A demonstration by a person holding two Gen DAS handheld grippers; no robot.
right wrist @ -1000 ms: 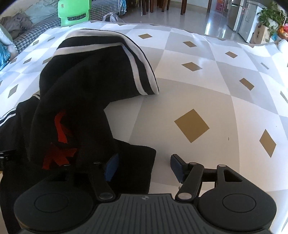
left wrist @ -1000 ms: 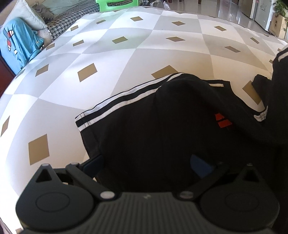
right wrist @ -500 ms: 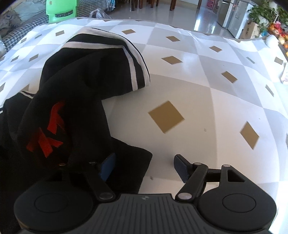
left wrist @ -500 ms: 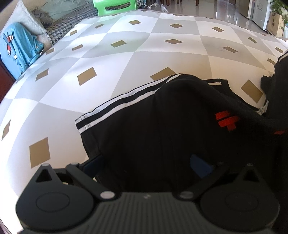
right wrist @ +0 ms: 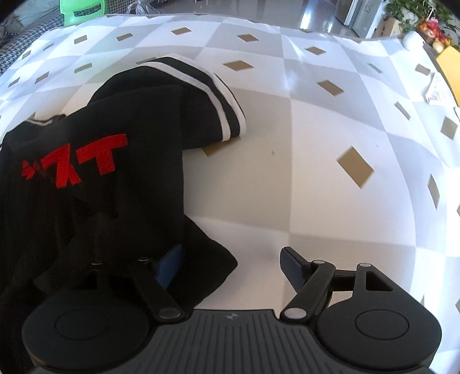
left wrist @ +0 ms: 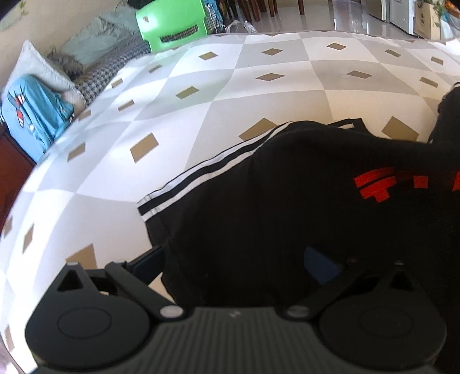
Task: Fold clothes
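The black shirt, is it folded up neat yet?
Not yet. The black shirt lies bunched, one striped sleeve flopped across it.

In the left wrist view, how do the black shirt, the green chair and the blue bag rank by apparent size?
1. black shirt
2. green chair and blue bag: look alike, and they are at different distances, so unranked.

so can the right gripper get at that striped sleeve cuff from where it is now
Probably yes. The right gripper is open at the black shirt's near edge, and the striped cuff lies ahead on the checked tablecloth with nothing between them.
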